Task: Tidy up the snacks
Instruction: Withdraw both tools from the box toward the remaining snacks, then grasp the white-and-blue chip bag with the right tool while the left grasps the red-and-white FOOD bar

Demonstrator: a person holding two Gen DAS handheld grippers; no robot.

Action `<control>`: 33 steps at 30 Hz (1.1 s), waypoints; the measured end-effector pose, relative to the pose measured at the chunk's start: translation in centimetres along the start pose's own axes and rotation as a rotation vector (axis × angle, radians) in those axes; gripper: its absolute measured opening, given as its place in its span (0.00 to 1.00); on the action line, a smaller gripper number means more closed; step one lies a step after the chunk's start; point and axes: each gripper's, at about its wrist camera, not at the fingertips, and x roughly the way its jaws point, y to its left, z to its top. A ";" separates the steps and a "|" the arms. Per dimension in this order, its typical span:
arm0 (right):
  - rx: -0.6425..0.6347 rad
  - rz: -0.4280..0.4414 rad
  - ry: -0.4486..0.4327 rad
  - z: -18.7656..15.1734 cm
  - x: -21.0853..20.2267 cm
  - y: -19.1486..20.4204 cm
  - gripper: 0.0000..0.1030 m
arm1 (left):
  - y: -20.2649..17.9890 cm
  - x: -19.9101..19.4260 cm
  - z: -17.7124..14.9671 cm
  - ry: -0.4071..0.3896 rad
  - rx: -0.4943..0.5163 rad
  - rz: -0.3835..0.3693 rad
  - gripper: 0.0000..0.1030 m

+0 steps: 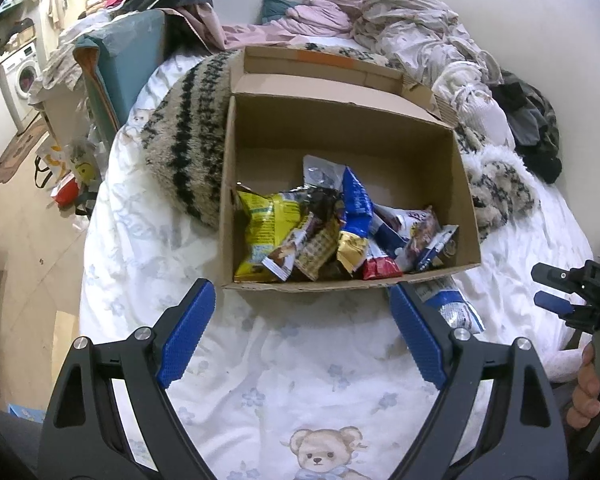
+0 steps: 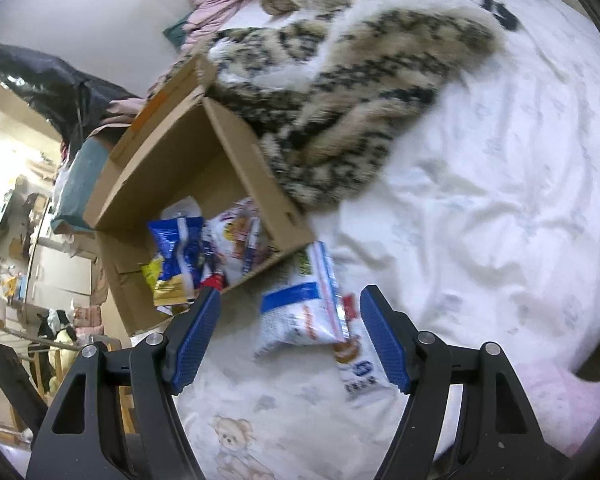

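An open cardboard box (image 1: 340, 132) lies on the white bed sheet with several snack packets in it, among them a yellow bag (image 1: 268, 224) and a blue bag (image 1: 356, 200). My left gripper (image 1: 304, 308) is open just in front of the box, with nothing between its pads. Outside the box's near right corner lies a white and blue snack bag (image 1: 456, 308) (image 2: 300, 312). A smaller white packet (image 2: 360, 372) lies beside that bag. My right gripper (image 2: 291, 294) is open above this bag, its pads apart from it. The box (image 2: 236, 148) sits to its left. The right gripper (image 1: 556, 288) also shows at the far right in the left wrist view, held by a hand (image 1: 584, 392).
A furry patterned blanket (image 1: 184, 140) (image 2: 340, 128) wraps around the box's left and back. Piled clothes (image 1: 400, 28) lie at the head of the bed. The bed's edge drops to a cluttered floor (image 1: 28, 220) on the left, beside a teal cushion (image 1: 128, 64).
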 end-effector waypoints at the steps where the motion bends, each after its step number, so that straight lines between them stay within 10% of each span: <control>1: 0.013 -0.005 0.001 0.0 -0.1 -0.4 0.73 | -0.1 0.0 0.0 -0.001 0.006 0.002 0.84; 18: 0.094 -0.080 0.201 -0.1 6.0 -2.6 0.81 | -0.6 2.0 -0.5 0.083 -0.010 -0.028 0.84; 26: -0.073 -0.137 0.331 0.1 14.0 0.9 0.86 | -0.4 2.7 -0.7 0.107 -0.001 -0.017 0.84; 33: -0.196 -0.039 0.362 -1.4 13.1 3.7 0.49 | -0.2 2.8 -0.2 0.115 -0.036 -0.046 0.84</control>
